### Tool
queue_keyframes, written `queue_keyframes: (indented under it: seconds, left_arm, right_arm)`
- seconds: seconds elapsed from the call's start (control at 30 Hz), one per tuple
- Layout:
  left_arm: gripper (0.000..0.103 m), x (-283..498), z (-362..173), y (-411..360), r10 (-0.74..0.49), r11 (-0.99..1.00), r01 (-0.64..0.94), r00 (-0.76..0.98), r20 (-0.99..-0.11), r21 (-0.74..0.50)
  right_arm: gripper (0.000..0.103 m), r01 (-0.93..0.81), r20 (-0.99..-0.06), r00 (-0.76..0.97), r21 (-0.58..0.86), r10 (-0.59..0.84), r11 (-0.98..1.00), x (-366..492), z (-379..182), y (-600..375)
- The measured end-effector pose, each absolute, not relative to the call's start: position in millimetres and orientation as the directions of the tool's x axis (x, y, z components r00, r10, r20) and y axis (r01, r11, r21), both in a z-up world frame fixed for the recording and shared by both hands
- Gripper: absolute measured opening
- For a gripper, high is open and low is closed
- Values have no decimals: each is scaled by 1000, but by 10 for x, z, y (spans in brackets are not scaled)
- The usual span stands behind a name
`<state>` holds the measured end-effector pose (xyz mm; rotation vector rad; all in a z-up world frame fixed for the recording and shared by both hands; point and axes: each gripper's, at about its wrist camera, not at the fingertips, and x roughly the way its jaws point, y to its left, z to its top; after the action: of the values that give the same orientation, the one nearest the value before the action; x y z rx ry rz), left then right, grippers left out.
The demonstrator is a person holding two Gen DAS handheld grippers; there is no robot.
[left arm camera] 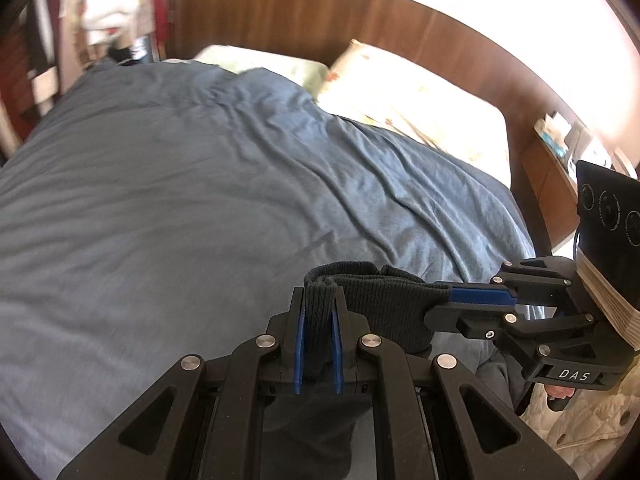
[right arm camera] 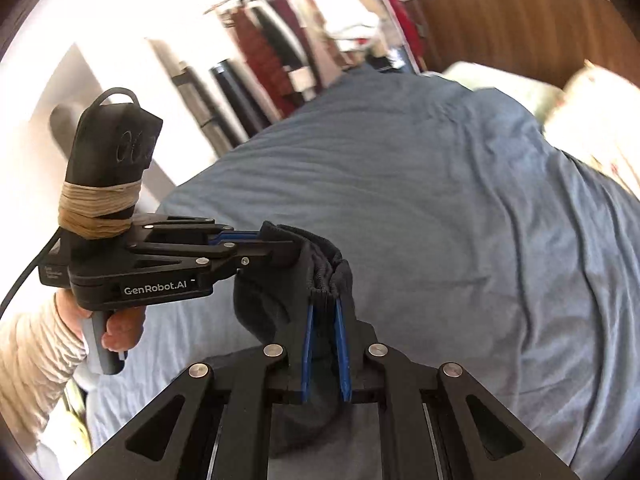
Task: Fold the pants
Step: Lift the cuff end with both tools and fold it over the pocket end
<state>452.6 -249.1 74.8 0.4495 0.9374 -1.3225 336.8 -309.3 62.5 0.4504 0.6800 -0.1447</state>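
Observation:
Dark ribbed pants [left arm camera: 380, 300] hang by their elastic waistband above the blue bedspread. My left gripper [left arm camera: 318, 300] is shut on the waistband's left end. My right gripper [left arm camera: 444, 300] comes in from the right and is shut on the other end. In the right wrist view, my right gripper [right arm camera: 325, 308] pinches the bunched waistband [right arm camera: 324, 276], and my left gripper [right arm camera: 272, 240] clamps the same band from the left. The rest of the pants droops below the jaws, mostly hidden.
A bed with a blue cover [left arm camera: 200, 180] fills both views. Two pillows [left arm camera: 400, 96] lie against a wooden headboard [left arm camera: 320, 20]. A bedside shelf [left arm camera: 568, 140] stands at right. Hanging clothes [right arm camera: 280, 52] are on a rack past the bed's far side.

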Motion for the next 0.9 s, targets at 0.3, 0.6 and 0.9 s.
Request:
queue_keyframes:
  seconds: [0.3,0.6,0.9]
  left_arm:
    - [12,4614,711,-1415,-642,353,907,57,-765,-230]
    - [12,4742,297,-562,-605,431,870,83,-792,-238]
    - [13,4811,-366,64,-541,516,817,78,-837,-258]
  right_arm:
    - [12,109,-630,772,267,88,958,3550,765,-2116]
    - [12,-2,-661,734,231,158,973,3775,481,-1285]
    - [12,-80,-734,649,196,201,977,3994,-91,-660]
